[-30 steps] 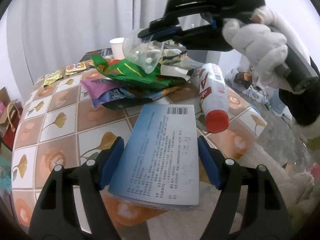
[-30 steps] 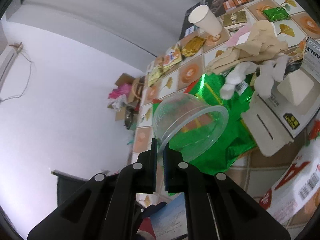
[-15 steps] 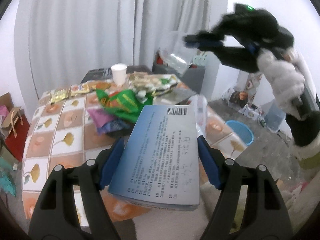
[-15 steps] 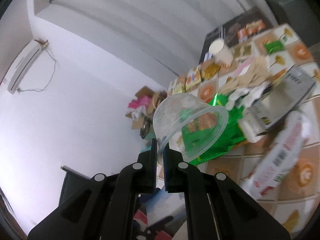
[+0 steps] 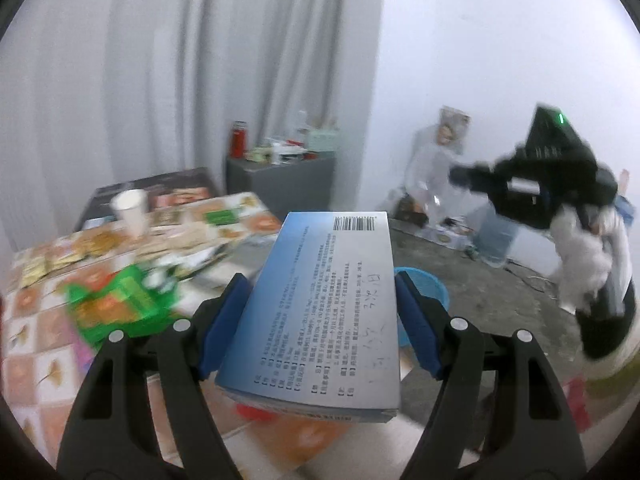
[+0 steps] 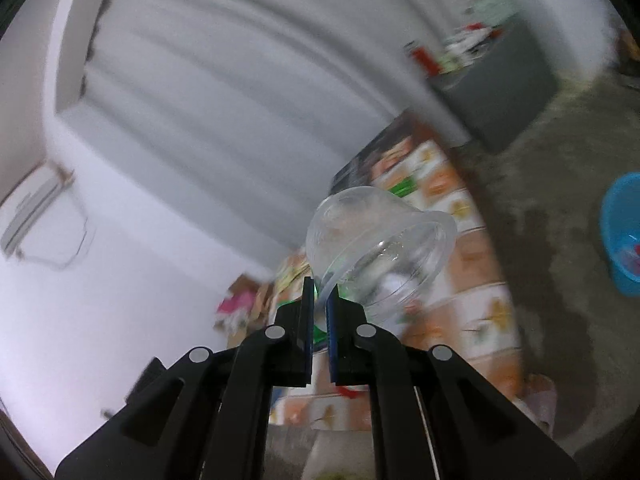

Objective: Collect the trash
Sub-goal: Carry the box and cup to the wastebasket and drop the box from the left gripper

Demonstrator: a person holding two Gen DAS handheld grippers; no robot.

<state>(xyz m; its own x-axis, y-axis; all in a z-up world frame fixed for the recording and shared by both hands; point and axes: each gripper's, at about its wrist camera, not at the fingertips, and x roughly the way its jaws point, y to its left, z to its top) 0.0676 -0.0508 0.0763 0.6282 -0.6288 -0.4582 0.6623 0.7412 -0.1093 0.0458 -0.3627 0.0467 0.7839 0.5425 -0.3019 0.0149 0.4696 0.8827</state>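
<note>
You hold: left hand-held gripper clamps box; right pinches cup | both undumped; bin ahead | table litter remains

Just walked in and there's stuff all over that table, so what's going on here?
A person is clearing trash with a gripper in each hand. The left gripper is clamped on a blue printed box, and the right gripper pinches the rim of a clear plastic cup. Both are held up off the littered table. A blue bucket stands on the floor nearby, probably the bin.
</note>
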